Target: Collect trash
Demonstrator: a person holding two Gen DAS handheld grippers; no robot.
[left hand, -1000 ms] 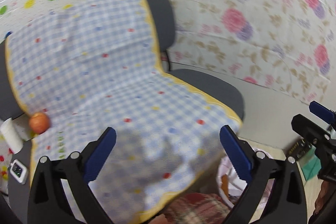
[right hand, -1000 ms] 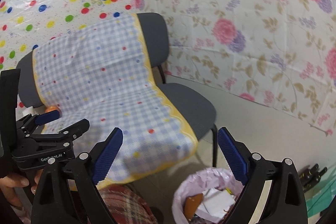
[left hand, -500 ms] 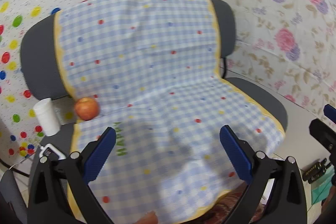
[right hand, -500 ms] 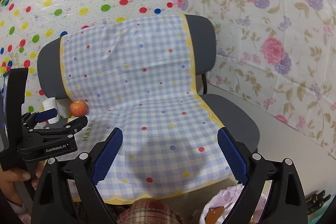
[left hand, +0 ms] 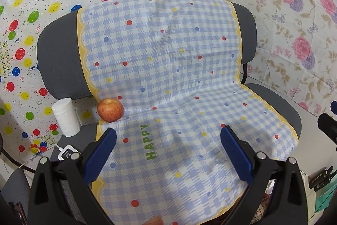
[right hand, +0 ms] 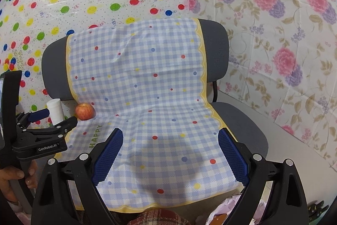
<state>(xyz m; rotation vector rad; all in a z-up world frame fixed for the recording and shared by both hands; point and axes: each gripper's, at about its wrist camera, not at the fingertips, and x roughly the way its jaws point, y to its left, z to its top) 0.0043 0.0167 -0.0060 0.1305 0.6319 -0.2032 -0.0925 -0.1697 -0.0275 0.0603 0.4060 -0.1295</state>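
Both the left gripper [left hand: 168,149] and right gripper [right hand: 170,153] hover spread and empty before the chair [left hand: 61,52]; an apple [left hand: 110,110] rests on its seat.

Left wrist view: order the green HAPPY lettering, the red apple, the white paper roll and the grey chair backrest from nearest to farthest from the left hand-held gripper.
1. Green HAPPY lettering on the checked cloth, just ahead of the left hand-held gripper.
2. Red apple, ahead-left on the seat; white paper roll, farther left. Too close to call.
3. Grey chair backrest, behind everything.
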